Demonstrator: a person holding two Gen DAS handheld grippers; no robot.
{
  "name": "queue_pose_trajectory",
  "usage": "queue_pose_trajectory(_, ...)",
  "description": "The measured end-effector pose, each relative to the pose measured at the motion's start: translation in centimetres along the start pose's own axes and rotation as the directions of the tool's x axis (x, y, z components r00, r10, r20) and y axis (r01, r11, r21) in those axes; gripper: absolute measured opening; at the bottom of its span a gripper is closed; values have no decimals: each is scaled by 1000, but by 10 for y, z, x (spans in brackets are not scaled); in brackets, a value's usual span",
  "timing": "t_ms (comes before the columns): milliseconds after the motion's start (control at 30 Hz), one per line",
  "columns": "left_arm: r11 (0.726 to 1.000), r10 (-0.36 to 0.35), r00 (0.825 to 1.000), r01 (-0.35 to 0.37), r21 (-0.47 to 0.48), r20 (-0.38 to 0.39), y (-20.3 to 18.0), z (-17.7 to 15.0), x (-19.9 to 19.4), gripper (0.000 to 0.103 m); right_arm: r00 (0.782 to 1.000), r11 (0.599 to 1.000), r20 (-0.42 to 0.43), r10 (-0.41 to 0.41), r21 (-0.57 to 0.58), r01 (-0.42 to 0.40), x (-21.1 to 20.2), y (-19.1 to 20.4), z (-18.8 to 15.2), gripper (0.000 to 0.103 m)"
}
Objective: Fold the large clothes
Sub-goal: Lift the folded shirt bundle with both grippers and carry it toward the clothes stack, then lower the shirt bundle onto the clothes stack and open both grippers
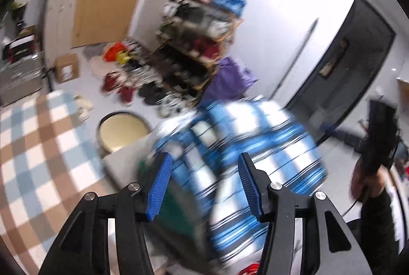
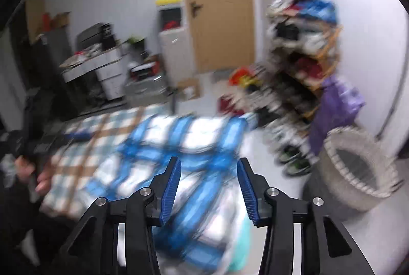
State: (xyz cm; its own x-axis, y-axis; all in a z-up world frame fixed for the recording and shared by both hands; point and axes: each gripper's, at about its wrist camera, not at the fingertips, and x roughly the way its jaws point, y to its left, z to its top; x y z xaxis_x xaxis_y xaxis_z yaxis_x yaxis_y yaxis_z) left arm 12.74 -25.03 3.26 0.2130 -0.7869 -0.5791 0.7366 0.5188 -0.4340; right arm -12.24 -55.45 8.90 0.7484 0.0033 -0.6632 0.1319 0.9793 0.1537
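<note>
Checkered bedspread (image 1: 33, 147) spreads left of the left tool (image 1: 204, 172), blurred. Blue-and-white striped garment (image 1: 250, 136) lies bunched just ahead of and under both tools, motion-smeared. Woven basket (image 2: 358, 162) sits right of the right tool (image 2: 208, 175). Round stool (image 1: 122, 131) ahead-left of left tool. Both tools gape wide, gripping nothing.

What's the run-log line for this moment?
left gripper: open | right gripper: open | blue-and-white striped garment: ungripped, heaped | views: motion-blurred
</note>
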Motion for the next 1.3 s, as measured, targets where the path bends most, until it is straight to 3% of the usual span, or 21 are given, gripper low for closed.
queue_pose_trajectory(100,994,-94,993,97,43,-66,-28,16,23,48,992,994,-108,-63,-95,53,25,22,-17,42)
queue_pose_trajectory(167,993,-50,995,58,105,-86,-42,12,41,48,978,990,-178,-105,-115,85,50,31,-35,43)
queue_pose_trajectory(233,980,60,991,-35,197,-123,-51,10,72,48,984,995,-157,-78,-79,66,55,24,-45,44)
queue_pose_trajectory(267,972,110,980,-71,224,-168,-49,8,94,48,990,999,-138,-37,-33,32,56,17,-50,44)
queue_pose_trajectory(367,982,130,950,-83,171,-283,-23,-8,131,48,994,1000,-109,21,25,-18,51,1,-62,44)
queue_pose_trajectory(400,985,119,950,-78,152,-289,-17,-12,133,50,995,1000,-98,22,10,-21,53,2,-66,44)
queue_pose_trajectory(567,992,82,957,-53,110,-277,6,-15,120,51,995,998,-79,54,-18,-55,47,-3,-67,44)
queue_pose_trajectory(667,999,51,955,-46,22,-291,14,-12,108,51,996,999,-75,49,-16,-50,47,-8,-62,44)
queue_pose_trajectory(700,999,45,962,-45,5,-270,12,-12,94,49,997,999,-73,41,-22,-42,44,-6,-60,44)
queue_pose_trajectory(767,998,30,970,-15,65,-242,-9,-18,69,49,999,998,-37,33,-45,-34,26,4,-58,44)
queue_pose_trajectory(800,994,12,970,14,107,-243,-21,-24,61,49,998,996,-7,67,-53,-68,16,9,-59,44)
queue_pose_trajectory(867,982,-7,970,52,179,-243,-37,-42,48,50,995,992,21,98,-79,-96,2,21,-63,52)
queue_pose_trajectory(900,976,-3,971,54,209,-238,-43,-51,45,50,998,994,7,66,-92,-65,3,26,-65,58)
queue_pose_trajectory(967,965,31,969,34,259,-244,-49,-69,51,50,996,996,-92,-5,-94,-3,22,30,-74,59)
queue_pose_trajectory(1033,960,92,958,-13,281,-270,-48,-82,67,50,989,994,-133,-59,-97,46,36,32,-81,59)
queue_pose_trajectory(1100,966,141,944,-65,249,-299,-39,-91,84,51,989,993,-120,-84,-88,74,38,36,-83,59)
queue_pose_trajectory(1200,973,151,948,-92,211,-282,-36,-86,77,52,984,990,-121,-131,-62,124,34,44,-78,59)
queue_pose_trajectory(1300,959,209,950,-153,240,-230,-44,-82,55,52,982,984,-63,-177,-46,175,15,59,-76,60)
